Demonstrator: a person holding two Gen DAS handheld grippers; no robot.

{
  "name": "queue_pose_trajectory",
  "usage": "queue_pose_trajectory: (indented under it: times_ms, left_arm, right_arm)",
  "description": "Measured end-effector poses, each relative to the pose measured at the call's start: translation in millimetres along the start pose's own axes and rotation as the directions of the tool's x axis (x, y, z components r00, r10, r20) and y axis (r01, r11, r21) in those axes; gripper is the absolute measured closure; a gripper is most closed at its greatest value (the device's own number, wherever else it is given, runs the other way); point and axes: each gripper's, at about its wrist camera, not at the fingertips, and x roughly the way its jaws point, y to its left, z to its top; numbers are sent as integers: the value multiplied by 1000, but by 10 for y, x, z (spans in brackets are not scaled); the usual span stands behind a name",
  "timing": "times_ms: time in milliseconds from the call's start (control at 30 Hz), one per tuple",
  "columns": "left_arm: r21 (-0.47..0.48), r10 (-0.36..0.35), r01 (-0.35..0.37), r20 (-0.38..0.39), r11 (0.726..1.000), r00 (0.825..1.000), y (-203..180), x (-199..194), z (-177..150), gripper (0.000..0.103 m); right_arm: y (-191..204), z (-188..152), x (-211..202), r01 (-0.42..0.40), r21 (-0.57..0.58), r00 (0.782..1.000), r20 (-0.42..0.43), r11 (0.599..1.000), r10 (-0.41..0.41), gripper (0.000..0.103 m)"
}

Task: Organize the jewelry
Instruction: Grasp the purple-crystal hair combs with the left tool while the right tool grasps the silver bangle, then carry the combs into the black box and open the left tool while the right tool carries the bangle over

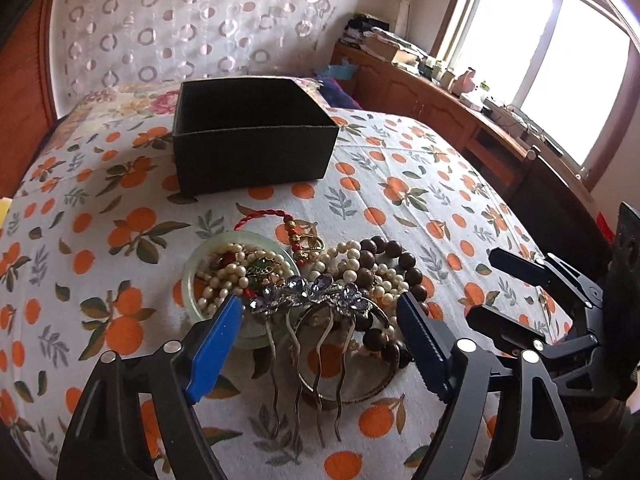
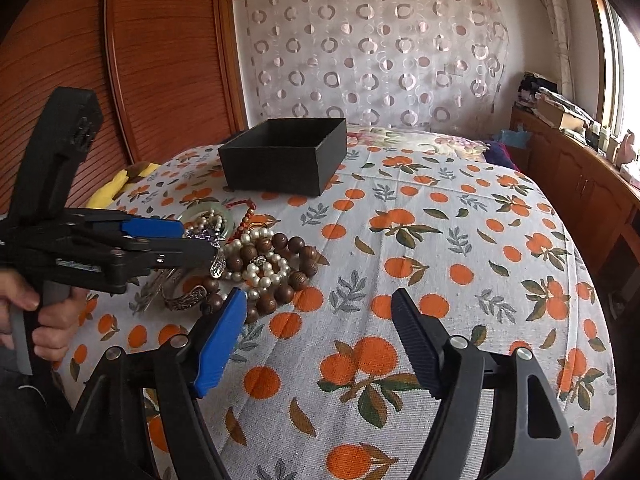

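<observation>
Bare cloth (image 2: pixel 440 240) right of the jewelry pile (image 1: pixel 320 280) is free, wide enough for a gripper. Box (image 1: pixel 252 136) stands behind the pile w/ a narrow strip of cloth between; its top is open. Left gripper (image 1: pixel 320 320) straddles the hair comb (image 1: pixel 308 300), jaws apart. Right gripper (image 2: pixel 320 312) hangs over clear cloth, just beside the beads (image 2: pixel 276 276).

box (image 1: pixel 252 156) behind jewelry pile (image 1: pixel 320 284), on bedspread (image 1: pixel 400 200)
</observation>
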Motion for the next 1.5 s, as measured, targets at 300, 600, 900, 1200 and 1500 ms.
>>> queue_pose_trajectory:
  times_ms: [300, 600, 900, 1200, 1500]
  left_arm:
    - [-6, -16, 16, -2, 1000, 1000, 0, 63, -5, 42]
    - [7, 30, -30, 71, 1000, 997, -40, -173, -47, 42]
    - [-26, 64, -60, 165, 998, 984, 93, -538, -56, 42]
    - [-53, 90, -80, 213, 995, 973, 198, -706, -84, 42]
    - [-68, 106, -92, 239, 993, 965, 261, -815, -92, 42]
  right_arm:
    - [12, 1, -9, 0, 2, 1000, 3, 1000, 0, 26]
    - [25, 9, -10, 6, -11, 1000, -6, 1000, -6, 26]
    - [224, 169, 49, -61, -60, 998, -24, 996, 60, 48]
    - [558, 348, 327, -160, -151, 985, -96, 976, 147, 85]
    - [731, 375, 527, -145, -221, 982, -155, 965, 112, 85]
